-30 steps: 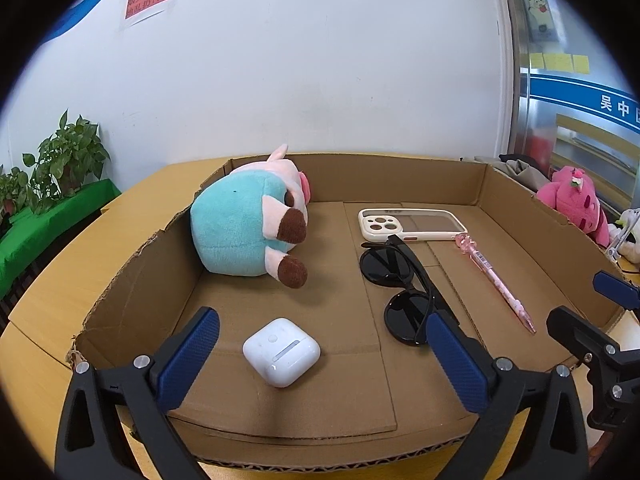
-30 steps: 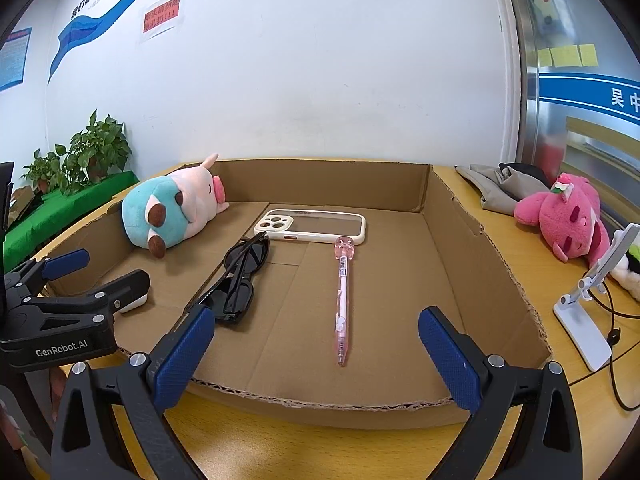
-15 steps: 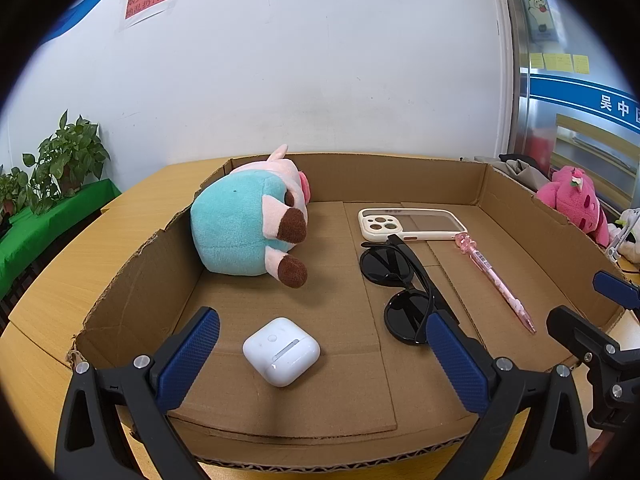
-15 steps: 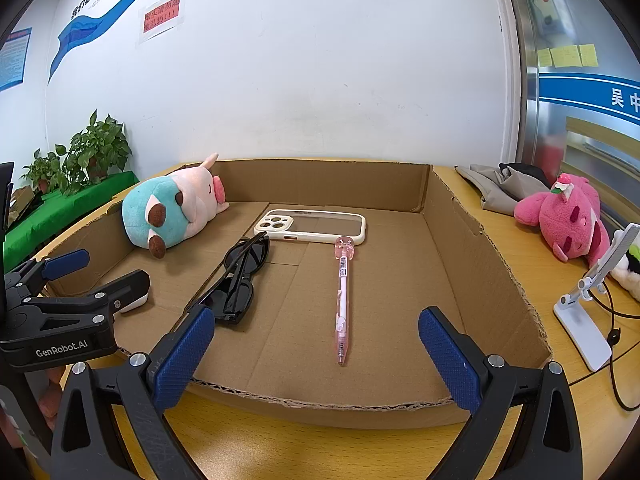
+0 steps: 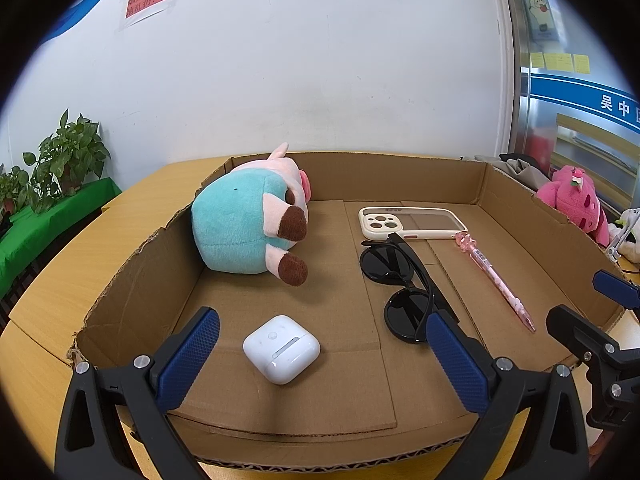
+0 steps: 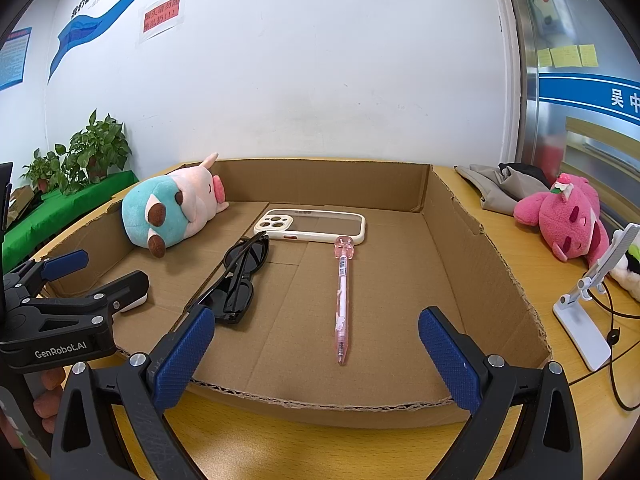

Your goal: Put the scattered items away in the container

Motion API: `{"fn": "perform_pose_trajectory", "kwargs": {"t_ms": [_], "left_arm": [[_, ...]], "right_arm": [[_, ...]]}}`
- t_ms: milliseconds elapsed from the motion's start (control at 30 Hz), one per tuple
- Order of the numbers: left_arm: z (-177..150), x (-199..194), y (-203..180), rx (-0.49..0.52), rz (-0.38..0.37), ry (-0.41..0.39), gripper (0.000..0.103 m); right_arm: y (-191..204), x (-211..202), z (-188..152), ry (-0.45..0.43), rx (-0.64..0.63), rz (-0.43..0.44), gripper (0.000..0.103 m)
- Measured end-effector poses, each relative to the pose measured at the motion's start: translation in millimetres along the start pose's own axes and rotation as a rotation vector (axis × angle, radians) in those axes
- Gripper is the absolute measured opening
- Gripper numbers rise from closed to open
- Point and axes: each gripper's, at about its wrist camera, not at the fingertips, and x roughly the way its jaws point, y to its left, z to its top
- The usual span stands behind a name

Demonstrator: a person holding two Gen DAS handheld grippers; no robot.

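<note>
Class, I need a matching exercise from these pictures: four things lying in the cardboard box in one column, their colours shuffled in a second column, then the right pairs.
Things
1. soft toy
2. sunglasses
3. pen
4. earbud case

Colours
A. white
B. pink, see-through
C. teal and pale pink, with brown feet
D. black

All four lie in the cardboard box.

Pairs: 1-C, 2-D, 3-B, 4-A
</note>
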Motion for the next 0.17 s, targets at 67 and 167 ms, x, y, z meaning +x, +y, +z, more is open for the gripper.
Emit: {"fn": "perform_pose_trajectory", "kwargs": {"t_ms": [67,167], "left_arm": [[-1.6,0.4,-0.1,-0.002,0.003,0.001,0.103],[-2.8,-0.3,0.1,-0.006,0.006,0.003,0.103]], "right_arm": [[-0.1,0.0,0.0,0.000,0.000,0.000,0.103],[-0.1,-0.1,0.0,0.000,0.000,0.000,0.103]]}}
